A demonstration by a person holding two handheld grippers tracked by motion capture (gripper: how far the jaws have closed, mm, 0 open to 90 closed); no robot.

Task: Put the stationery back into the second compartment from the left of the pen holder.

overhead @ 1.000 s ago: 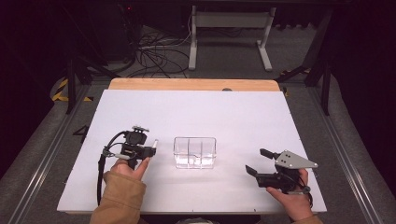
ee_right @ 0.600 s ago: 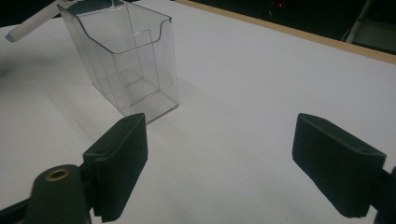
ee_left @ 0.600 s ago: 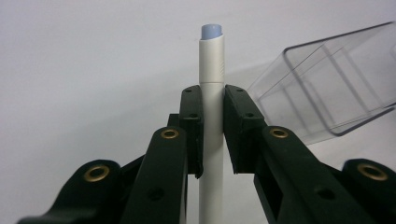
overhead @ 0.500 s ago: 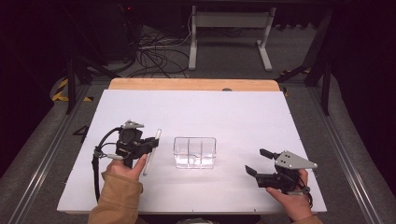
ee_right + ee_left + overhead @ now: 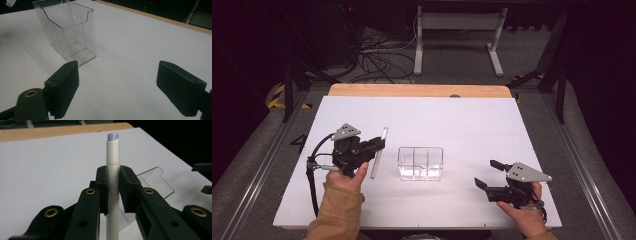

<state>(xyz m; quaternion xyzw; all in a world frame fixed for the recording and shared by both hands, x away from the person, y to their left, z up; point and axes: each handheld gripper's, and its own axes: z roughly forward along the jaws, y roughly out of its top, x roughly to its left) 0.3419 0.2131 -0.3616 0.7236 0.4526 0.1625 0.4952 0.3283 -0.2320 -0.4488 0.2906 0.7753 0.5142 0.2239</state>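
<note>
The white pen (image 5: 378, 152) runs long and thin, its axis lying roughly away from the person in the high view, the far end (image 5: 385, 130) tipped a little toward the middle of the tabletop (image 5: 472, 120) and the near end toward the person's side; in the left gripper view the same pen (image 5: 113, 170) rises straight up between the two black jaws, its pale blue-grey end cap at the top, pointing away from the camera; the left hand-held gripper (image 5: 379, 144) is clenched on it, the pads pressing the barrel from both sides about midway along its length, so that part of the pen sticks out beyond the fingertips and part runs back below them toward the hand; the pen looks smooth, matt, off-white, a round barrel with a faint seam just above the pads; whether its near end touches the tabletop I cannot tell; the clear plastic holder (image 5: 420, 163), an open-topped box with inner dividers, stands just beside this hand-held gripper on its inner side, apart from the pen; the right hand-held gripper (image 5: 488, 174) sits well apart on the far side of the holder, its jaws released and standing wide with nothing between them, the holder (image 5: 67, 32) ahead of its left jaw in the right gripper view.
</note>
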